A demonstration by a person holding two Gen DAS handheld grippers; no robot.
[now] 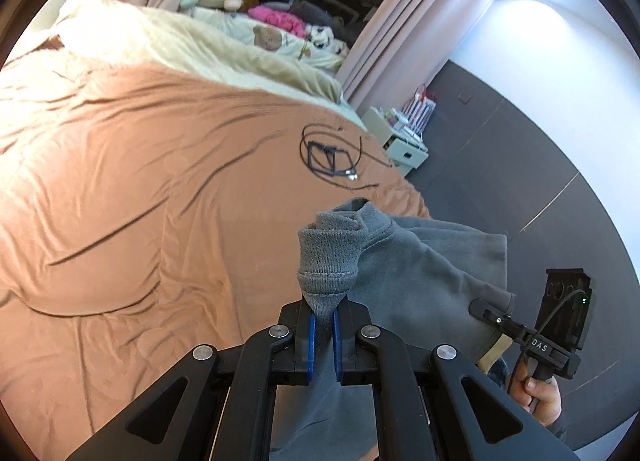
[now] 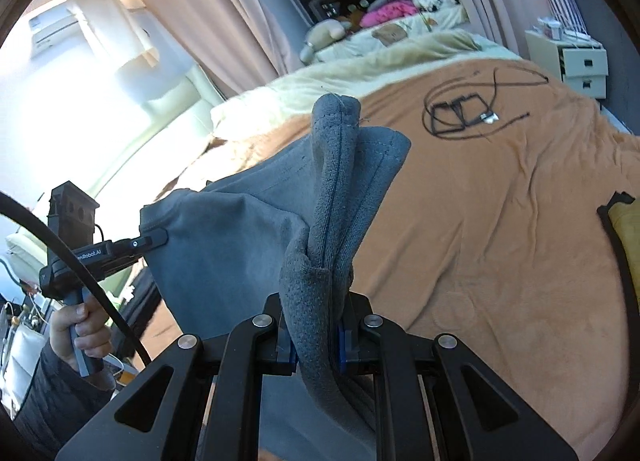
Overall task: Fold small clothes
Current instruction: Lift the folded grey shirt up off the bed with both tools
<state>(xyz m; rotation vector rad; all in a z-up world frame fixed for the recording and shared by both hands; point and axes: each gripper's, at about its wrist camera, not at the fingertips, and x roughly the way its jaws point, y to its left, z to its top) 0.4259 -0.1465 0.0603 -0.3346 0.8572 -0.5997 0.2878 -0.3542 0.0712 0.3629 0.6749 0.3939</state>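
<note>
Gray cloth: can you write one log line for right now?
left tool: shut on cloth | right tool: shut on cloth | cloth: held up, stretched between both | below: orange bed

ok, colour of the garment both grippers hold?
Plain grey garment, no pattern; clearest in the right wrist view.

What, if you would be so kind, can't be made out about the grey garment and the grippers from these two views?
- Grey garment: its type and full shape; in both views it is bunched, and its lower part runs behind the gripper frames and off the bottom edge.
- Left gripper: the fabric covers the blue pads' faces.
- Right gripper: its fingertips are buried under the cloth.
- Black cables on the bed: too small to identify.
</note>
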